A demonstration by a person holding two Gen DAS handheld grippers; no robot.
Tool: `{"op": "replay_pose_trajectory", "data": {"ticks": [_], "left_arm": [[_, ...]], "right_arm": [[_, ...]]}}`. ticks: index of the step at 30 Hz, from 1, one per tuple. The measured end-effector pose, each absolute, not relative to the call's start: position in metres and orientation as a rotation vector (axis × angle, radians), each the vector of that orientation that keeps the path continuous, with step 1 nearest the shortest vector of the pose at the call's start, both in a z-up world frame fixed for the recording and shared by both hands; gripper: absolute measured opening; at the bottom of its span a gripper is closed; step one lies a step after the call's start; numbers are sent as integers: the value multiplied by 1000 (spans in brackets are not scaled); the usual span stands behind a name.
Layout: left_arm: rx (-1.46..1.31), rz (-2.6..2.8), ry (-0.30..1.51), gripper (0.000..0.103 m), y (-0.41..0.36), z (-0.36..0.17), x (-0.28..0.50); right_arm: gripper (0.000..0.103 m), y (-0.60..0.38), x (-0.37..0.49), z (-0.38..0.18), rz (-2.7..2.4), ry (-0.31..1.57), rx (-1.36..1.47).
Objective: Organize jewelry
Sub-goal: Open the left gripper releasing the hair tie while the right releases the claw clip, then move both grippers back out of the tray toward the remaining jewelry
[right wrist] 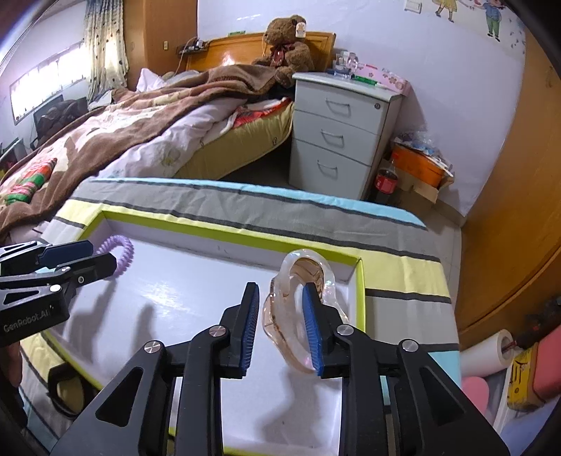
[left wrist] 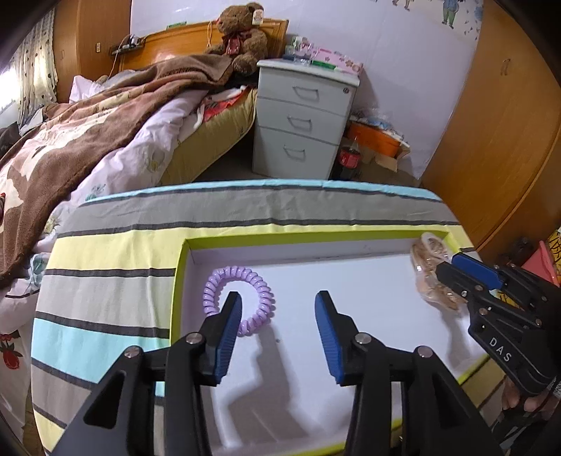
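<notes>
A shallow white tray with a lime rim [left wrist: 315,235] [right wrist: 224,234] lies on a striped cloth. A purple coil bracelet [left wrist: 261,280] [right wrist: 121,250] lies in its far left corner. My left gripper [left wrist: 278,308] [right wrist: 89,254] is open; its left finger covers part of the coil. A clear amber bangle [right wrist: 308,270] [left wrist: 429,287] stands in the far right corner. My right gripper [right wrist: 279,300] [left wrist: 445,266] is open, with its right finger through the bangle's hole and the left finger outside it.
The striped cloth [left wrist: 115,252] covers the table. A bed [left wrist: 105,115] with a teddy bear [left wrist: 240,33] lies beyond on the left. A grey drawer unit [left wrist: 301,115] and a wooden wardrobe [left wrist: 501,140] stand behind. A black ring [right wrist: 65,391] lies on the cloth at the tray's near left.
</notes>
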State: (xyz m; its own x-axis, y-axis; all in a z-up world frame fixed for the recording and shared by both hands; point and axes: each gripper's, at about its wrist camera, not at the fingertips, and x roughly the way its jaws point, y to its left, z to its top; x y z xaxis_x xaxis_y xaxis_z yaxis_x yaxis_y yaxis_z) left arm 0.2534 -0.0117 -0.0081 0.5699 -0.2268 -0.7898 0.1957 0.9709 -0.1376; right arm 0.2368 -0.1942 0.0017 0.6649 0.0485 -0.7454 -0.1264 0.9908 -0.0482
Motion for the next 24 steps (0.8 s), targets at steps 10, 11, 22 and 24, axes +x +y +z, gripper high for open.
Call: {"op": "replay_pose_trajectory", "data": {"ticks": [10, 11, 22, 24], "left_arm": [[-57, -276, 862, 50, -7, 19, 214], [-57, -276, 857, 50, -6, 21, 209], [-55, -285, 826, 50, 3, 32, 165], [-59, -288, 819, 51, 6, 34, 159]], "right_arm": [[29, -178, 194, 36, 93, 718, -129], [29, -177, 190, 38, 93, 710, -134], [29, -169, 149, 60, 79, 636, -142], [29, -169, 143, 62, 79, 629, -143]]}}
